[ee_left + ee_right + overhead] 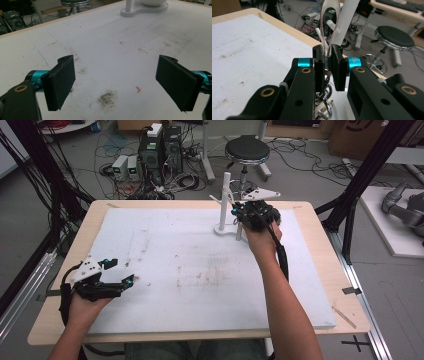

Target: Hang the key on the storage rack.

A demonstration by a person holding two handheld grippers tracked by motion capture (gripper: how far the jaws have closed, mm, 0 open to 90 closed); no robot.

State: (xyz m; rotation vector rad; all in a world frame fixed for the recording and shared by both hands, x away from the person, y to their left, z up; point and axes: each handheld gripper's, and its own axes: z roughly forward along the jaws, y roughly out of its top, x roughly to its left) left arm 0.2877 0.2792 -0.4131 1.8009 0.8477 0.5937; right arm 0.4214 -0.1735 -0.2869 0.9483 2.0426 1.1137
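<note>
Right gripper view: my right claw [327, 68] pinches a thin looped cord [331, 22] just below its loop, metal key rings [325, 105] dangling beneath, beside the white peg stand [226, 200] at the bench's [75, 237] far edge. Light, limp, likely slippery; grip near the rings. Left claw [116, 83] spread, empty.
</note>
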